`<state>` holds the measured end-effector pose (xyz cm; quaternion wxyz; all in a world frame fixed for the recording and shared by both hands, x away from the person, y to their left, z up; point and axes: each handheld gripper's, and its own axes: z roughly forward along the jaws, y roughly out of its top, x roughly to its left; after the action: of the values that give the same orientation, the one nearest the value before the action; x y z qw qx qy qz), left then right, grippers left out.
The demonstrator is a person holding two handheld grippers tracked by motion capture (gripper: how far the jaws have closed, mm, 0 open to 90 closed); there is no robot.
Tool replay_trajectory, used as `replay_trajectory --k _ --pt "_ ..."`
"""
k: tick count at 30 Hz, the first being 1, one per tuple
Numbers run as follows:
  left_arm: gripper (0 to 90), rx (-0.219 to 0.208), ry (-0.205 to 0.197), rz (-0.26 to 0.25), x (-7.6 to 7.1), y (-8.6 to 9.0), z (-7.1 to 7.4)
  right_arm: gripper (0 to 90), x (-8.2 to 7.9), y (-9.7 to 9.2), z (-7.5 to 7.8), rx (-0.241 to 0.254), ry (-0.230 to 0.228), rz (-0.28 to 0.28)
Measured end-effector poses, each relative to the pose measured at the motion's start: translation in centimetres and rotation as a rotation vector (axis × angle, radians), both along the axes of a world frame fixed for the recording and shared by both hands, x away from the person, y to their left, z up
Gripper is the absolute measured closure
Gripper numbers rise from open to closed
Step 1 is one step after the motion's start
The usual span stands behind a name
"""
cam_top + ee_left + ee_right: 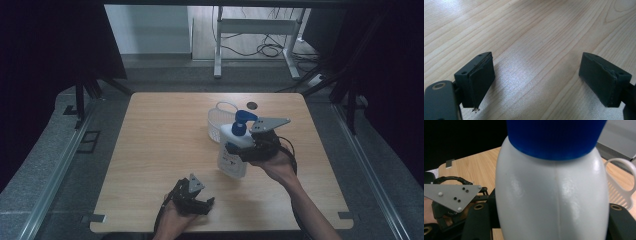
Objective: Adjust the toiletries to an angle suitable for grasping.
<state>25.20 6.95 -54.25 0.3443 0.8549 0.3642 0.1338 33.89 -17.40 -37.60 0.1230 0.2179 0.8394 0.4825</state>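
Pale wood-grain worktop [165, 150], lit from above, ringed by dark curtains and metal framing. White plastic pump bottle [235, 150] with blue collar and blue pump head, held upright toward the right of centre, tipped slightly. Whether lifted clear of the wood or resting on it: cannot tell from the high view. Clamped at the upper body by the right tongs [245, 150], one black jaw pressed to each flank, grey three-cornered plate up top, hand beneath and forearm entering from the lower right. Same grip seen up close in the right gripper view: bottle [554, 195] swelling large between the jaws, seam running down the middle, blue collar across the top.

Just behind the bottle, a white slatted basket [218, 121] with a looped handle, standing on the worktop toward the far edge; apart from the bottle or touching it, hard to tell. Handle and ribbed wall of the basket [621, 182] also visible past the bottle's right side in the right gripper view. Small dark round spot [251, 105] on the wood beyond the basket, near the far edge.

Left tongs [207, 204] down at the near edge, well apart from the bottle, cradled in the left hand [172, 217]. Spread wide, holding nothing: in the left gripper view [536, 82], two black pads far apart with bare wood between, glare on the grain.
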Motion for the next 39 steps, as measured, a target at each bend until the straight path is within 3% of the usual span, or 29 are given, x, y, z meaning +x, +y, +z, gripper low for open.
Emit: replay_trajectory --k 21,39 --pt "12.7 -0.001 0.001 0.001 0.0 0.0 0.0 38.0 3.0 -0.9 2.9 0.029 -0.006 0.016" --pt "12.8 -0.006 0.002 0.004 0.0 0.0 0.0 38.0 5.6 -0.5 4.7 0.012 -0.048 0.034"
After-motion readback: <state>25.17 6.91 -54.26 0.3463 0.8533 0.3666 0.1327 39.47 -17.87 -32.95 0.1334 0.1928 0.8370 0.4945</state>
